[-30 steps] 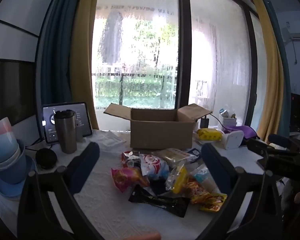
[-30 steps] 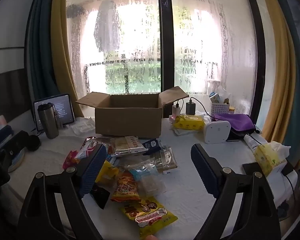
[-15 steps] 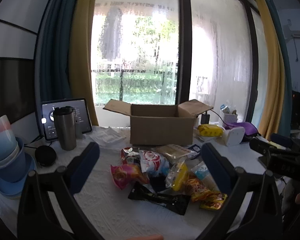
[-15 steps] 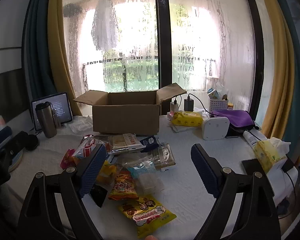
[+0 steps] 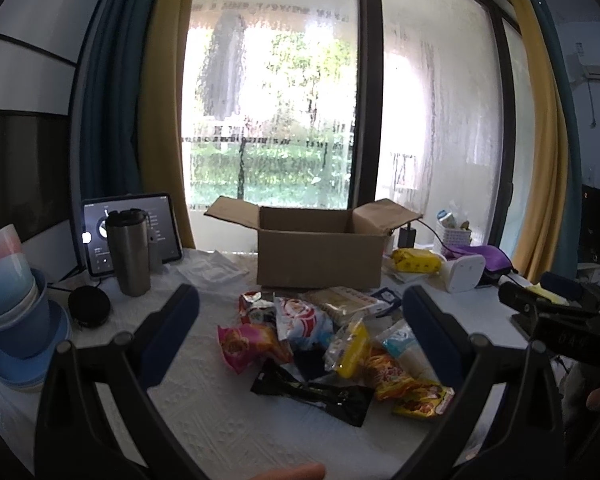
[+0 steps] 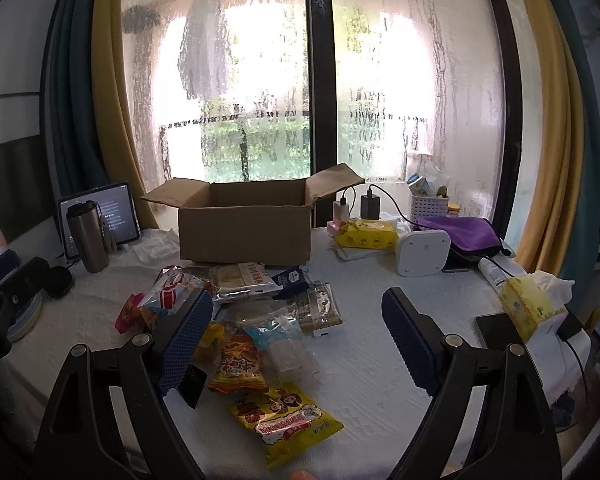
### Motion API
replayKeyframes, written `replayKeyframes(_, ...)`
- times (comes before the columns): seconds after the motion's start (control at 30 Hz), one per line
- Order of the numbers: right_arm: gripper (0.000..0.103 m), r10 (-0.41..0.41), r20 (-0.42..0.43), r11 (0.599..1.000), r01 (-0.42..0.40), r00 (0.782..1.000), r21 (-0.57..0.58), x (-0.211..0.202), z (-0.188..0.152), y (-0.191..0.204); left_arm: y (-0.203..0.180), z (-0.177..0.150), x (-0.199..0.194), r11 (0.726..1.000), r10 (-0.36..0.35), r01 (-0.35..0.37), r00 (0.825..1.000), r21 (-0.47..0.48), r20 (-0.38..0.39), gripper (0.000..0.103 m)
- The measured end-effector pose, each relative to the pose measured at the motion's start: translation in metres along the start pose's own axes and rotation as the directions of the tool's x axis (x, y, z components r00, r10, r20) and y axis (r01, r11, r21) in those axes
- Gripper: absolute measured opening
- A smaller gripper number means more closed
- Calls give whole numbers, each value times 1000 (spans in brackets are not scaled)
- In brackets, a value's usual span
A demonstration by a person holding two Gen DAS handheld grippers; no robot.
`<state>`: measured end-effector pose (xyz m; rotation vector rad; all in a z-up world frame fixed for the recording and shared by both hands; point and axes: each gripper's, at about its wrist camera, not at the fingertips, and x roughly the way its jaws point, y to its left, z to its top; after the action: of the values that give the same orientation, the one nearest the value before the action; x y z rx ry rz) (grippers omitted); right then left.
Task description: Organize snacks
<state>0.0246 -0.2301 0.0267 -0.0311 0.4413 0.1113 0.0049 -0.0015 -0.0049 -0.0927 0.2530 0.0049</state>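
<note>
Both hand-held grippers, left gripper (image 5: 300,332) and right gripper (image 6: 298,334), hang spread and empty. Best pinch the yellow snack packet (image 6: 286,420) at lower centre by its edge, then carry it to the open brown cardboard box (image 6: 246,232).

Brown cardboard box (image 6: 246,232), open at the table's far edge. Yellow packet (image 6: 286,424) with red print near the front edge; pink packet (image 5: 246,344), black wrapper (image 5: 320,394). Yellow tissue pack (image 6: 530,308), purple pouch (image 6: 462,232), white textured tablecloth (image 6: 364,360).

Matt brown cardboard box (image 5: 320,252), glossy plastic snack packets (image 6: 284,420), brushed-metal tumbler (image 5: 128,256), and a textured white cloth (image 5: 220,412).
</note>
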Motion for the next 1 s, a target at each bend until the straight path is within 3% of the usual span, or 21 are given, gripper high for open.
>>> replayKeyframes(1.0, 89, -4, 2, 1000, 4, 1000, -1, -8, -5, 2, 0, -2, -11, 1000, -12, 12, 1000, 11, 4, 102)
